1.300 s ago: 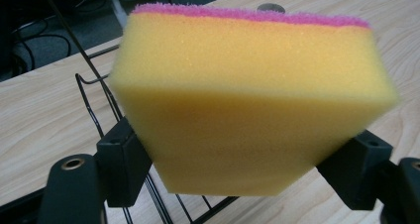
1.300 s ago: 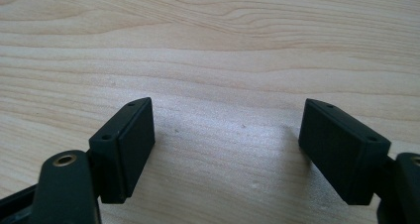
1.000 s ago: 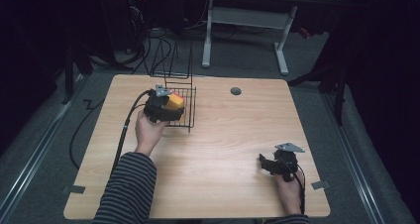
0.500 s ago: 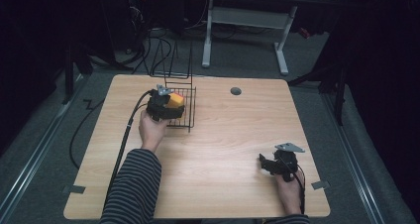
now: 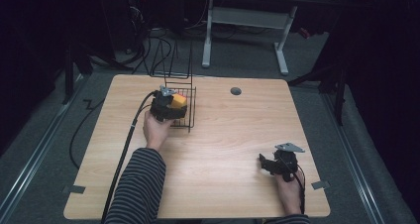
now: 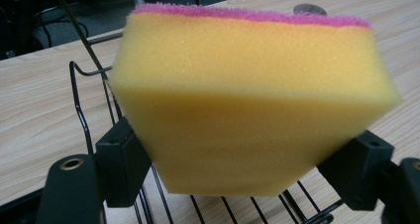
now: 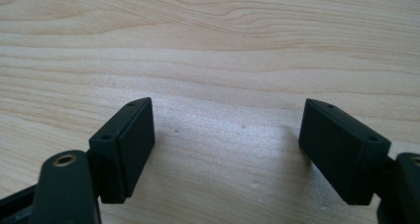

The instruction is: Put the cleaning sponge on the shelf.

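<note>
A yellow sponge (image 6: 247, 105) with a pink scouring top is squeezed between the jaws of my left gripper (image 6: 237, 159), which is shut on it. In the high view the left gripper (image 5: 171, 106) holds the sponge (image 5: 179, 100) over the black wire basket (image 5: 190, 116) at the table's far left. The basket's wires (image 6: 86, 120) run under and behind the sponge. My right gripper (image 5: 267, 164) rests near the front right of the table, open, with bare wood between its pads (image 7: 131, 144).
A round grommet (image 5: 236, 91) sits in the wooden table top (image 5: 228, 135) at the far middle. The left gripper's cable (image 5: 126, 144) trails along the left side. Desk legs and cables stand on the floor beyond the far edge.
My left hand has moved slightly lower and further over the basket with the sponge. The right gripper has stayed in place.
</note>
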Available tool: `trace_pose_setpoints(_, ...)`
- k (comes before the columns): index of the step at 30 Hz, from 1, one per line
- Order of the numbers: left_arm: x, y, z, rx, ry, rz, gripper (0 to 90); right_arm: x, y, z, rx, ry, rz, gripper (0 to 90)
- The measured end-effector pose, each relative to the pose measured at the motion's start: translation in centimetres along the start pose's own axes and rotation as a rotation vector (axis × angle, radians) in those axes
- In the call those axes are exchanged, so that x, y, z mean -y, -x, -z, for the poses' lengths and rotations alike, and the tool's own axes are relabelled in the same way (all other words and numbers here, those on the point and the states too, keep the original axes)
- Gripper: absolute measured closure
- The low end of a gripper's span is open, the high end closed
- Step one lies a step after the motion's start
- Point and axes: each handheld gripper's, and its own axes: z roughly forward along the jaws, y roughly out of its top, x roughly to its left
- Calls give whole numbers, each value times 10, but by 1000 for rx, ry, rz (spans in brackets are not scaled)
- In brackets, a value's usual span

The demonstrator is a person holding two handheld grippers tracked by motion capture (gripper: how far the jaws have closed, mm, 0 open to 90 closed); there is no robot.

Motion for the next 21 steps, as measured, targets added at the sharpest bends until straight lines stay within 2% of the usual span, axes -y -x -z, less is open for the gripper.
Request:
trace_pose_setpoints(10, 1, 1, -4, -4, -5, 6, 228, 0, 0, 0, 0, 0, -1, 220)
trace_pose_setpoints(21, 2, -3, -5, 6, -16, 42, 178, 0, 0, 0, 0, 0, -1, 220)
